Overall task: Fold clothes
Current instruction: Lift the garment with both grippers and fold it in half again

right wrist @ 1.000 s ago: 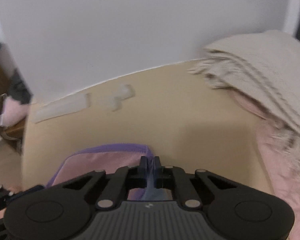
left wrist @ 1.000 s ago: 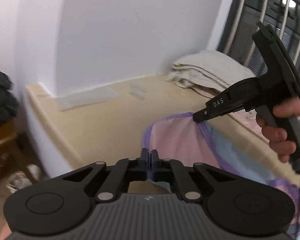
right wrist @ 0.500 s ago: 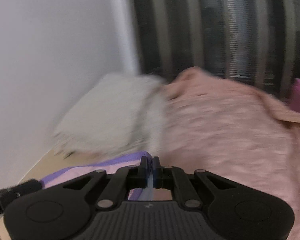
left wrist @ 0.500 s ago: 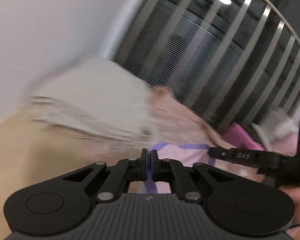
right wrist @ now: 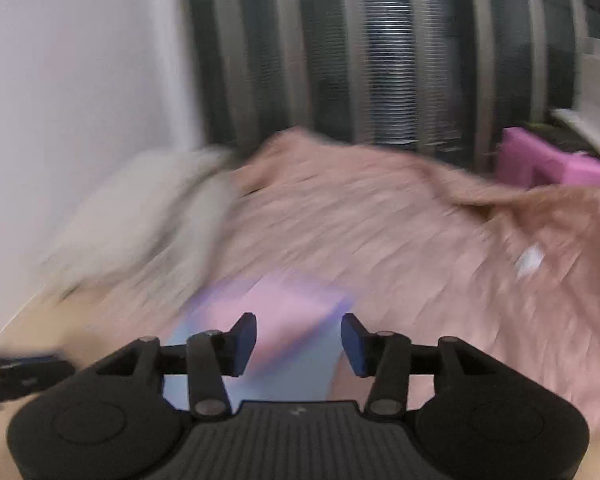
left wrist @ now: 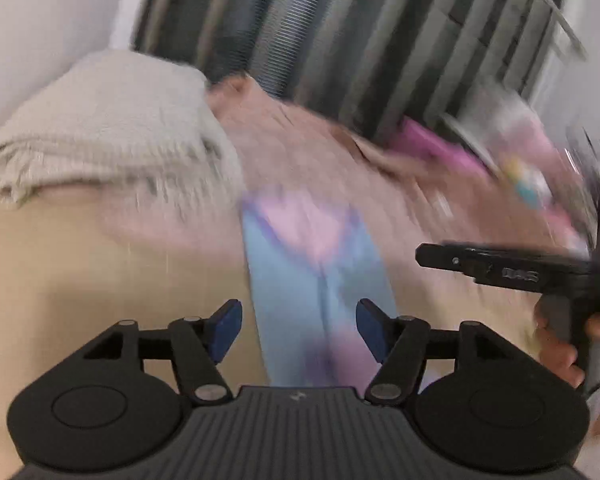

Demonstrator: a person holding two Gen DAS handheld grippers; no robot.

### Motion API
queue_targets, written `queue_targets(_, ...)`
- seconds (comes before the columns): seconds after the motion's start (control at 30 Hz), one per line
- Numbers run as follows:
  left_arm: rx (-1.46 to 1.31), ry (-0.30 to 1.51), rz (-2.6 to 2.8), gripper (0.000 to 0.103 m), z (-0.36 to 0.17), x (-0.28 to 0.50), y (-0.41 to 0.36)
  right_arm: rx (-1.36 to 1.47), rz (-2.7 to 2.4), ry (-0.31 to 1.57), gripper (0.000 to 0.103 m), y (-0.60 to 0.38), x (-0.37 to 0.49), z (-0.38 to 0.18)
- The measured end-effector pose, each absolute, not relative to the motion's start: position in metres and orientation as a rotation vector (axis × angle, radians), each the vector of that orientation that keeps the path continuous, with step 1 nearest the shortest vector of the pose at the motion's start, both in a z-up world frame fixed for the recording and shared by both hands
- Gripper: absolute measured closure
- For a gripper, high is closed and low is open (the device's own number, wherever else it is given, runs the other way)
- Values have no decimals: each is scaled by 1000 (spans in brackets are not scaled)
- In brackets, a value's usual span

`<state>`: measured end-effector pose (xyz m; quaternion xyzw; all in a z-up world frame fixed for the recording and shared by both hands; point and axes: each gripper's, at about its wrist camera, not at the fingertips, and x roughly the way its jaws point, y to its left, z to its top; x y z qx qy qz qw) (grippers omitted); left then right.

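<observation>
A small pink and light-blue garment with purple trim [left wrist: 316,264] lies on the tan bed surface, its far end against a pink blanket. My left gripper [left wrist: 299,326] hovers over its near end, jaws opening, blue pads apart and touching no cloth. In the right wrist view the same garment [right wrist: 276,320] lies blurred below my right gripper [right wrist: 299,344], whose jaws are also opening with nothing pressed between the pads. The right gripper also shows in the left wrist view as a black tool [left wrist: 500,268] held by a hand at the right.
A folded beige knit blanket [left wrist: 112,128] sits at the back left by the white wall. A rumpled pink blanket [right wrist: 400,232] covers the right of the bed. A barred window [right wrist: 380,48] stands behind, with a magenta box [right wrist: 540,160] beside it.
Both grippers, shut on the garment's edge before, have swung from the wall side toward the window and now stand apart from the cloth, which lies on the bed.
</observation>
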<state>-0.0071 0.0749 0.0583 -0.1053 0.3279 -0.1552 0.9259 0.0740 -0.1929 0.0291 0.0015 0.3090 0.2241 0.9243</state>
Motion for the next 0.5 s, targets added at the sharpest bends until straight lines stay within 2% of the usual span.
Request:
queue_targets(0.07, -226, 727, -372, 39, 42, -42, 66, -64, 587, 632, 62, -193, 9, 15)
queue_targets(0.1, -240, 741, -384, 39, 37, -50, 63, -90, 621, 629, 68, -193, -15, 8)
queue_targets(0.17, -211, 747, -375, 46, 29, -61, 55, -106, 653, 640, 72, -187, -44, -4)
queue_targets(0.23, -185, 742, -352, 67, 23, -61, 51, -113, 643, 631, 75, -178, -56, -14)
queue_targets(0.3, -204, 749, -338, 76, 20, -60, 51, -176, 591, 646, 85, -166, -58, -25)
queue_targets(0.33, -199, 756, -343, 83, 21, -64, 50, -201, 579, 645, 85, -163, -62, -27)
queue_targets(0.5, -85, 714, -402, 83, 18, -126, 35, -149, 574, 662, 86, -177, -98, -24)
